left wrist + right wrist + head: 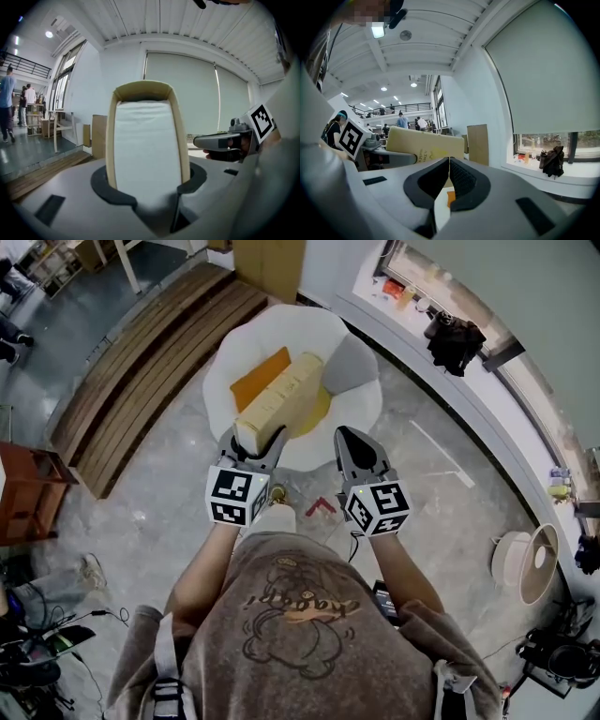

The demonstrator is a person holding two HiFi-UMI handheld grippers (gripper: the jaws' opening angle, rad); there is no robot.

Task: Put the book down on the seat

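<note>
Far on the left, long wooden boards [141, 371] lie on the floor.

Next comes the left gripper [251, 451]. Its jaws are squeezed on the near end of the book [281, 395], one jaw on each cover. In the left gripper view the white pages of the book [147, 145] fill the gap between the jaws. The book is up in the air. It points away from the person and hangs over the near part of the seat [352, 371]. It is not on the seat yet.

The seat is big, white and round, with a yellow patch in the middle. An orange flat thing [260, 377] lies on it, just left of the book.

The book looks thick and stiff, so it will not bend. I think it is quite heavy too. Only one end is held, so the far end may want to tip down. The covers look smooth, so the book could slip if the squeeze gets weak. The best place to hold it is right where it is held now, across both covers, pushed deep between the jaws. The seat looks soft, so the book can land flat without harm.

On the right is the right gripper [359, 454]. Its jaws are closed together with nothing between them, and it hangs beside the book without touching it.
</note>
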